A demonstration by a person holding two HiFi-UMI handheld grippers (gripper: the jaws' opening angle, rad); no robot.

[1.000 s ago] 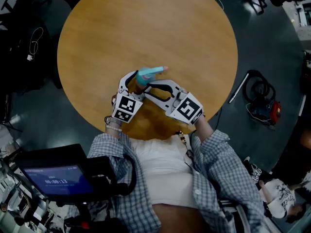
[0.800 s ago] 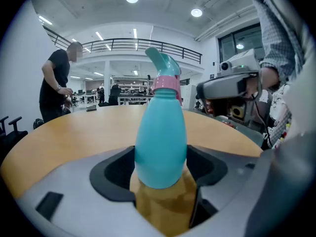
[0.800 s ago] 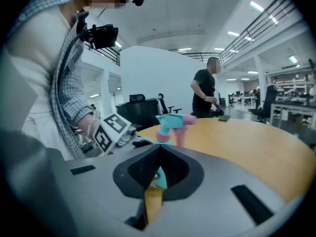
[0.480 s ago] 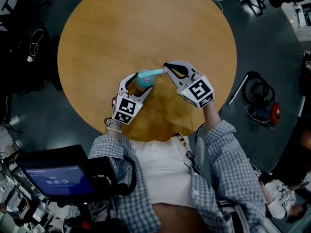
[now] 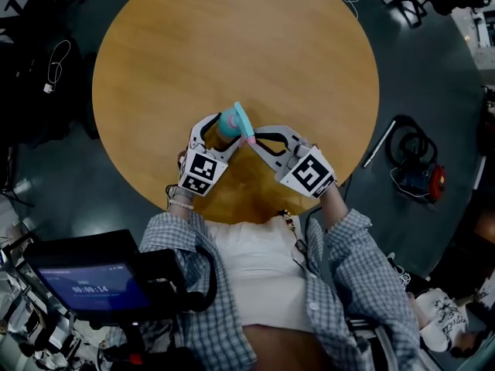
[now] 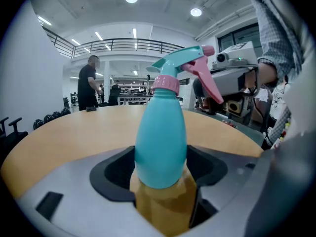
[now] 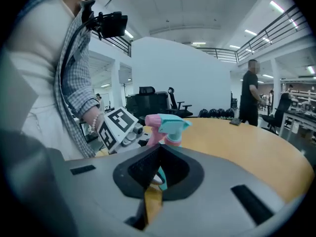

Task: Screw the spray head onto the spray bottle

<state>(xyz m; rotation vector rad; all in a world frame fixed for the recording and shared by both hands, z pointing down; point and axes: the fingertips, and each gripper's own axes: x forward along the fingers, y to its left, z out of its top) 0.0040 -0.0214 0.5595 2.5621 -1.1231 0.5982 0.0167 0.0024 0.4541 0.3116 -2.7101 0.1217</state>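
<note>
Head view: the spray bottle (image 5: 226, 124) stands near the worktop's (image 5: 232, 45) 6 o'clock edge, with the spray head (image 5: 243, 120) sitting on its neck. The left claw (image 5: 219, 133) comes in from 7 o'clock, the right claw (image 5: 251, 141) from 4.

Left gripper view: jaws spread wide, clamped on the bottle's teal belly.

Right gripper view: jaws pinched fully together, tips right up by the pink trigger (image 7: 153, 128).

Blue-and-white checked shirt (image 5: 363, 284), long sleeves, open over white top (image 5: 263, 277). Beaded bracelet (image 5: 179, 204) at left wrist. Pale grey shells on left gripper (image 5: 222, 130) and right gripper (image 5: 253, 140), each carrying a black-and-white square-marker cube (image 5: 198, 173).
</note>
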